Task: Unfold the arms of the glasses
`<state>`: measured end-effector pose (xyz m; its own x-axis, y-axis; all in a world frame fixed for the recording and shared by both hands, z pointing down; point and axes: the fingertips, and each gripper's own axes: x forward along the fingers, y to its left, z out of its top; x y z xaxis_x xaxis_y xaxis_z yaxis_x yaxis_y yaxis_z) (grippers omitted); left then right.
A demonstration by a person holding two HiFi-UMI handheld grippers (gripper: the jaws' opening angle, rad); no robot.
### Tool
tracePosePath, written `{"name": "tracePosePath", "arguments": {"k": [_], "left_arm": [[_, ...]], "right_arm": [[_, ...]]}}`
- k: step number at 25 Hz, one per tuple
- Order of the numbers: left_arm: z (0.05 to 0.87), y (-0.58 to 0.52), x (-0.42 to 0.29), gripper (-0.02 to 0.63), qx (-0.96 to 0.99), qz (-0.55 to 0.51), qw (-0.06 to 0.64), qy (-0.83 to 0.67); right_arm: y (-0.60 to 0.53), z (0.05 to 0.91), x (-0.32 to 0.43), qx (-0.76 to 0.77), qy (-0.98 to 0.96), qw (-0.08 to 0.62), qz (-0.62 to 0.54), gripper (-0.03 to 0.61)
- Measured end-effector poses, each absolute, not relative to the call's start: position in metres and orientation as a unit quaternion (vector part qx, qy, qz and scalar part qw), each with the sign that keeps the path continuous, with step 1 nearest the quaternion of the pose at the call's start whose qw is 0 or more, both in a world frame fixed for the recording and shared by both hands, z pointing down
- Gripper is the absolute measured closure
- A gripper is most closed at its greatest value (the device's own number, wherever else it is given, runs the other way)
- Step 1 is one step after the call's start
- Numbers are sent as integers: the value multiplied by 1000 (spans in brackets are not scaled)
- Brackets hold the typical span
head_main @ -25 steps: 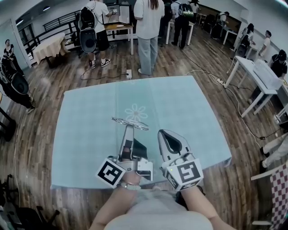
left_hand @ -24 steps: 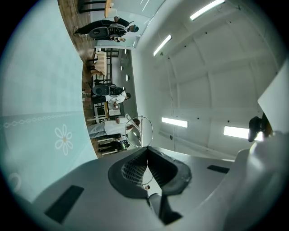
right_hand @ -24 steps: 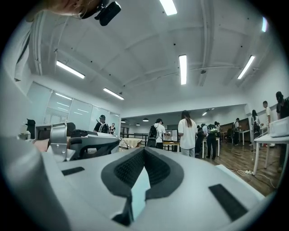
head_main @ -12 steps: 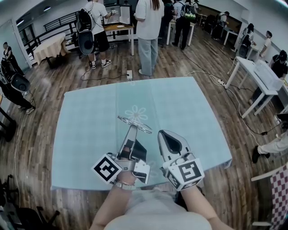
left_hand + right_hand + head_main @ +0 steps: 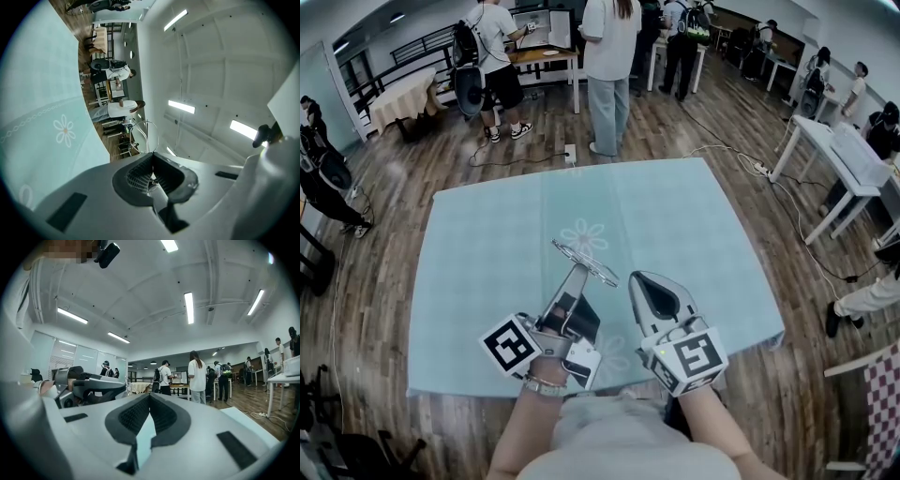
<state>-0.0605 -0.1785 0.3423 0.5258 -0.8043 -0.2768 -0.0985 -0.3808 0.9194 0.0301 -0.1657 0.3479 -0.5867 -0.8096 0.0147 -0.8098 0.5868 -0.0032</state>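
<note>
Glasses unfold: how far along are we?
Done: left gripper is shut on the glasses, holding them off the cloth. In hand: nothing more; right gripper is shut, empty, beside them, not touching. Left: both arms look folded, so each needs swinging out.

A: What lies around your blue-clothed table (image 5: 487, 281)?
B: Dark wood plank floor (image 5: 403, 216) on every side of it. Beyond its far edge you have a wooden desk (image 5: 546, 56) with people (image 5: 607, 66) standing near it, and off its far left corner a round draped table (image 5: 398, 94).
A: And to its right?
B: A white table (image 5: 839, 159), with a cable (image 5: 722, 152) trailing over the floor between them. Above it you have long strip lights (image 5: 189, 305) on a white ceiling (image 5: 140, 291).
</note>
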Motion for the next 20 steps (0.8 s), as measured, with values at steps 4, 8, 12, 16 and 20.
{"name": "tracePosePath", "arguments": {"k": [4, 8, 12, 16, 20], "left_arm": [[343, -177, -55, 604, 756, -354, 472, -283], [344, -176, -56, 604, 765, -337, 479, -267], [343, -173, -54, 604, 768, -328, 500, -230], [343, -163, -51, 604, 777, -307, 516, -187], [347, -154, -50, 604, 784, -288, 524, -168]], "right_arm": [[-167, 348, 33, 448, -894, 9, 4, 571], [-169, 349, 34, 447, -895, 14, 8, 571], [-171, 348, 37, 444, -896, 19, 10, 571], [-169, 346, 37, 439, -898, 24, 8, 571], [-166, 348, 35, 427, -904, 27, 5, 571]]}}
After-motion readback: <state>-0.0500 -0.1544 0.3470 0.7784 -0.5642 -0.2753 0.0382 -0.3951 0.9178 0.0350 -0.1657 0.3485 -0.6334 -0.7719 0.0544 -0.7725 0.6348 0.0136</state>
